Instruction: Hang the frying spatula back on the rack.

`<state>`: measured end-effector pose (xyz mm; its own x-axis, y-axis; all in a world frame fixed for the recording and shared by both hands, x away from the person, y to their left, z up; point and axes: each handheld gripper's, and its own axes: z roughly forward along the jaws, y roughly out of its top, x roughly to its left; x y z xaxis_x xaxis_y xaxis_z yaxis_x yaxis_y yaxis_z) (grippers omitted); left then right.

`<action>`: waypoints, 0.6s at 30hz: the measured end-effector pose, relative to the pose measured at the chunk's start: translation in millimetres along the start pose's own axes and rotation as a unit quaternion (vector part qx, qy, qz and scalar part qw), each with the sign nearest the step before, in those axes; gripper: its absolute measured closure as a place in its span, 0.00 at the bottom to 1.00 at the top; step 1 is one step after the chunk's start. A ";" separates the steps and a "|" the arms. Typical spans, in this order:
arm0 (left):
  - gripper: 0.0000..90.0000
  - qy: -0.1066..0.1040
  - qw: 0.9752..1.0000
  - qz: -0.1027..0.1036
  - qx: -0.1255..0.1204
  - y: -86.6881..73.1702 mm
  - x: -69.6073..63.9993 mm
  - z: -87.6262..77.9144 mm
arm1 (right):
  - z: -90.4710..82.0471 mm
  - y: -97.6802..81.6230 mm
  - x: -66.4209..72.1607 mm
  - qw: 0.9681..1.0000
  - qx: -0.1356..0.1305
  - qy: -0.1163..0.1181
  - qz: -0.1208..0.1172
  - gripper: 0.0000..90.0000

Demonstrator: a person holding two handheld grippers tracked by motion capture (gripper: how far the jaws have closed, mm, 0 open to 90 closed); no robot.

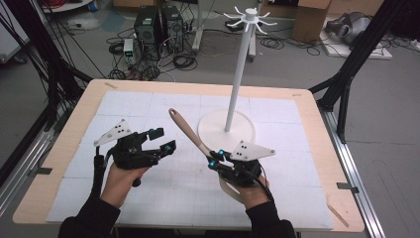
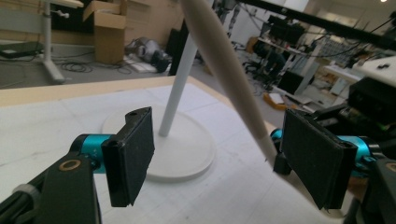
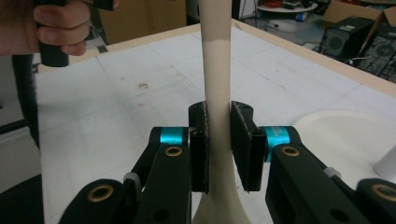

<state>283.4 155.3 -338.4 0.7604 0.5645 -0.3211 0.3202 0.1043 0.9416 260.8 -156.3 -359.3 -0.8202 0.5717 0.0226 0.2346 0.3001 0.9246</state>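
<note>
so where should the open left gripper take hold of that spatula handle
Grip the free upper handle of the spatula, above the right gripper, which is shut on its neck. The handle leans up and away to the left, so the left gripper would best come from its own side, jaws square across the rounded shaft.

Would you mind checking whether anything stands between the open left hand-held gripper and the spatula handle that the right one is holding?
Nothing visible does. The left hand-held gripper is open, with bare white mat between it and the spatula, which the right hand-held gripper clamps by its neck. The white stand rises beyond the spatula, not between.
</note>
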 end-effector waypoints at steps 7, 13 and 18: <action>0.30 -0.014 1.000 0.004 0.004 12.2 -7.9 13.7 | -0.4 2.0 5.6 1.000 -0.017 0.003 -0.014 0.86; 0.35 -0.028 1.000 0.012 -0.003 25.6 -13.9 22.2 | -2.2 4.5 8.8 0.999 -0.029 -0.001 -0.014 0.86; 0.41 -0.040 0.999 -0.006 -0.013 29.9 -13.4 26.0 | -2.5 5.1 9.8 0.999 -0.031 -0.005 -0.015 0.86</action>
<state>297.5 129.6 -308.6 0.7991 0.4966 -0.3387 0.3162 0.1319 0.9395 252.7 -151.0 -353.4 -0.8215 0.5701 -0.0094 0.1762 0.2696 0.9467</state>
